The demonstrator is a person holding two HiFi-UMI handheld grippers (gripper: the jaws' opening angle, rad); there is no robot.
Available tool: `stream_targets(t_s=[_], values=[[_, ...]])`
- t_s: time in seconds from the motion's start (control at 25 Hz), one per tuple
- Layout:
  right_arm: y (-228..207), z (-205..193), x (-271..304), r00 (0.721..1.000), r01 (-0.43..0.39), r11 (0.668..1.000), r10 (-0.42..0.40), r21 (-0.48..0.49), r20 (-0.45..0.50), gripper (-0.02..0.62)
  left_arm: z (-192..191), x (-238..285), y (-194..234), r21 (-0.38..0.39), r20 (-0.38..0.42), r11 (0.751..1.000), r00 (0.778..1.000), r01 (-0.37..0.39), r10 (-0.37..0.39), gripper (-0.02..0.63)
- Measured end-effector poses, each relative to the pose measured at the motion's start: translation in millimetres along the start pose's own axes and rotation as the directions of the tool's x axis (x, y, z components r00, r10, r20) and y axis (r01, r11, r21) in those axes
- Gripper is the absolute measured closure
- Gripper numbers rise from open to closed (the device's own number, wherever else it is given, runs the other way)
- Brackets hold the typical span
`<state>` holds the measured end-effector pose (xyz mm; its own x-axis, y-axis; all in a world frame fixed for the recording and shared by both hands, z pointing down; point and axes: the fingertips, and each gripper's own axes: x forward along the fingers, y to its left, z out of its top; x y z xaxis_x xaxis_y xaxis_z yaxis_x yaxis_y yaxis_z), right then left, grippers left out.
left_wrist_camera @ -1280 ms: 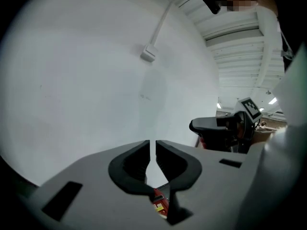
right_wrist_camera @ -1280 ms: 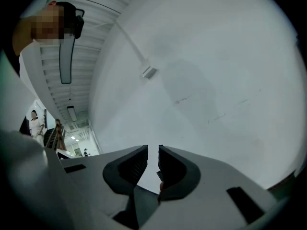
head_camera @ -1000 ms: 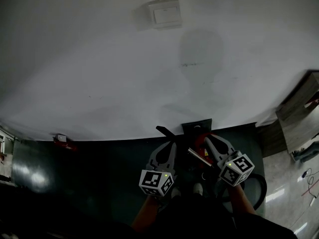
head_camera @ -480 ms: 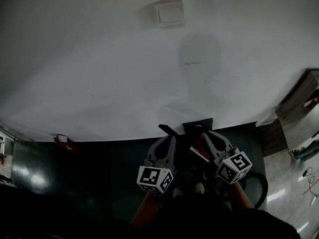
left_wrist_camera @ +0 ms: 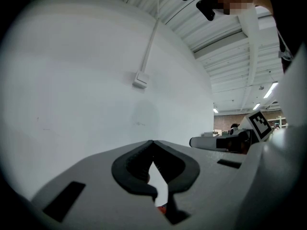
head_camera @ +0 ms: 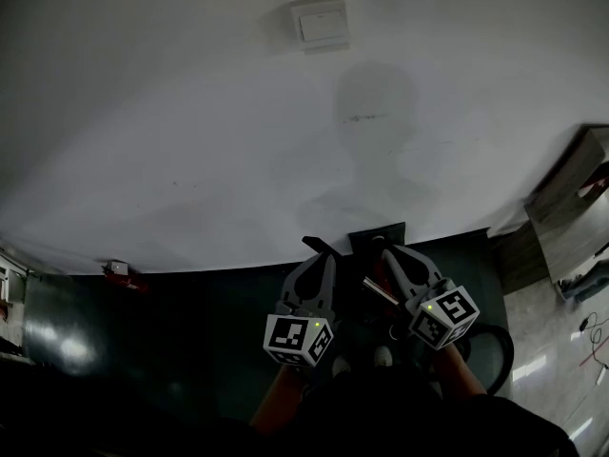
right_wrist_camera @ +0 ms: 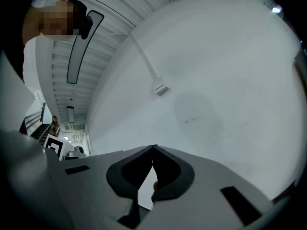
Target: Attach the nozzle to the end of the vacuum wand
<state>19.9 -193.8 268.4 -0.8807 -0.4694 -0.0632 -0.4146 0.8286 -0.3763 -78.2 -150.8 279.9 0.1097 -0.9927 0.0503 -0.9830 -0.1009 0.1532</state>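
The left claw (left_wrist_camera: 153,143) and the right claw (right_wrist_camera: 153,147) are both pinched together, empty. It is too dark to see if the nozzle is on.

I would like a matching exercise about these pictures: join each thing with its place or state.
Things:
1. wall switch
2. black hose
3. left gripper
4. small red thing

Places or states:
a. jaws shut
b. at the wall's foot, far left
c. high on the white wall
d. curved, at lower right

Pairs: 1-c, 2-d, 3-a, 4-b
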Motion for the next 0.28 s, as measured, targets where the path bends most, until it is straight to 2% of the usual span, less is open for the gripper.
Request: stream_targets(t_s=[0.28], values=[[-4.6, -0.4, -4.1, 1.000, 0.018, 1.000, -0.018, -0.023, -0.013, 0.578, 0.6, 0.1, 1.3, -0.006, 0.000, 1.000, 1.000, -0.009, 0.009, 0.603]])
